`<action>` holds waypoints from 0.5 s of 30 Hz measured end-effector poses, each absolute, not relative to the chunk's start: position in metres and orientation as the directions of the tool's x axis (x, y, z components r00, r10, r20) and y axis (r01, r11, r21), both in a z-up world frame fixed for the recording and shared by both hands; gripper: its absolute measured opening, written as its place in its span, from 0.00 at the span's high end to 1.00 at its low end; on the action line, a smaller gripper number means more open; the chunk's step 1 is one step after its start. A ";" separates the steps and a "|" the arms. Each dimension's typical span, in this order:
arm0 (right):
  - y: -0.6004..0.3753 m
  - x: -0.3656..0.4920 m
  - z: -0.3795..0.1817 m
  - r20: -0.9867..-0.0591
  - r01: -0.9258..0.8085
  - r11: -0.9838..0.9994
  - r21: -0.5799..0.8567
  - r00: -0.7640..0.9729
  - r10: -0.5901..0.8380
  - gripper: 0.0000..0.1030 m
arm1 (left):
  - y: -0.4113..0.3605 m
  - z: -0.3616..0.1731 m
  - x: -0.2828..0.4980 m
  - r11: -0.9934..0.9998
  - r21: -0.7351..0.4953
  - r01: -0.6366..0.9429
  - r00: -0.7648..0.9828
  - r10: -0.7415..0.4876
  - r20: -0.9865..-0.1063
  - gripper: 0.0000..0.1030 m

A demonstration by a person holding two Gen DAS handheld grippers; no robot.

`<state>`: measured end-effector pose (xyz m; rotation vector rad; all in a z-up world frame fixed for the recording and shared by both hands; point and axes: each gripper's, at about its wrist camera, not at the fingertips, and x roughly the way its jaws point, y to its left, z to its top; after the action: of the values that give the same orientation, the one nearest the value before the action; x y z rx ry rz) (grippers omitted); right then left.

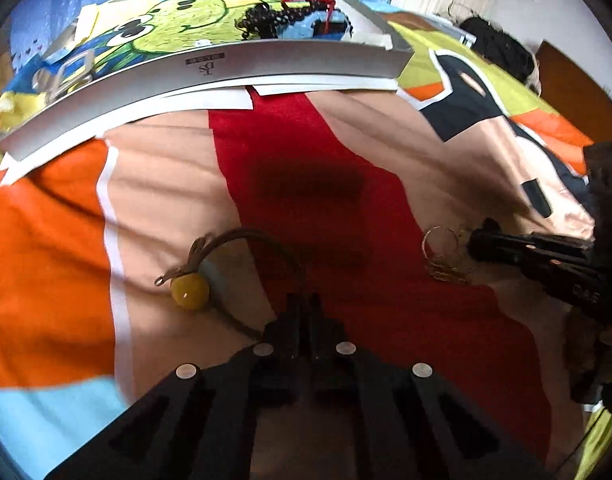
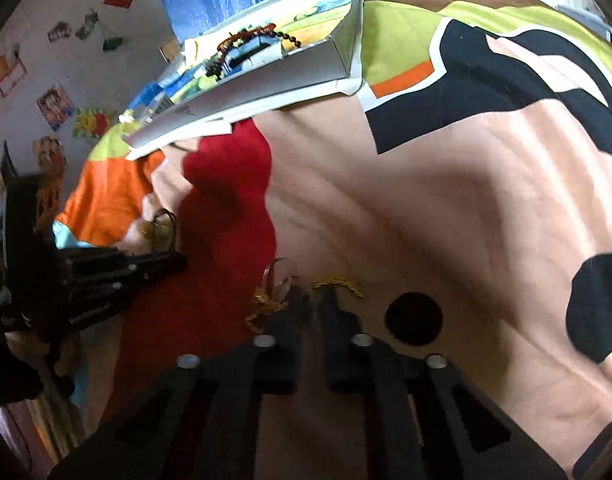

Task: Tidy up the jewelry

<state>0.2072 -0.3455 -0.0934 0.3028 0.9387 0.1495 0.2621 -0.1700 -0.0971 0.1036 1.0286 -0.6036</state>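
Bedspread [image 1: 166, 184] holds loose jewelry below white cardboard tray [image 1: 266, 60]: left hand-held gripper [image 1: 304, 300] pinches brown cord with yellow bead [image 1: 190, 291], right hand-held gripper [image 2: 311, 292] pinches gold chain [image 2: 337, 281], likely for tray transfer.

Both cams ride on the grippers, angled steeply down and sitting close over the bedspread [image 1: 166, 184]. Left one faces the white tray [image 1: 242, 60] at the far side; right one sees that same tray [image 2: 266, 80] far left. Each catches the other gripper.
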 end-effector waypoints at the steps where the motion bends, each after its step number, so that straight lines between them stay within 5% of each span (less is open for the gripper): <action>1: -0.345 0.204 -0.093 -0.761 -0.002 0.941 0.338 0.588 0.275 0.97 | -0.166 -0.096 0.257 0.831 -0.211 0.514 0.368 -0.436 -0.821 0.97; 15: -0.330 0.162 -0.078 -0.703 -0.059 0.921 0.384 0.629 0.333 0.98 | -0.134 -0.082 0.215 0.812 -0.349 0.468 0.347 -0.532 -0.772 0.97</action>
<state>0.1624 -0.3304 -0.0775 0.3419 0.8658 0.2302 0.2148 -0.1343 -0.0818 -0.0709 1.0295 -0.6491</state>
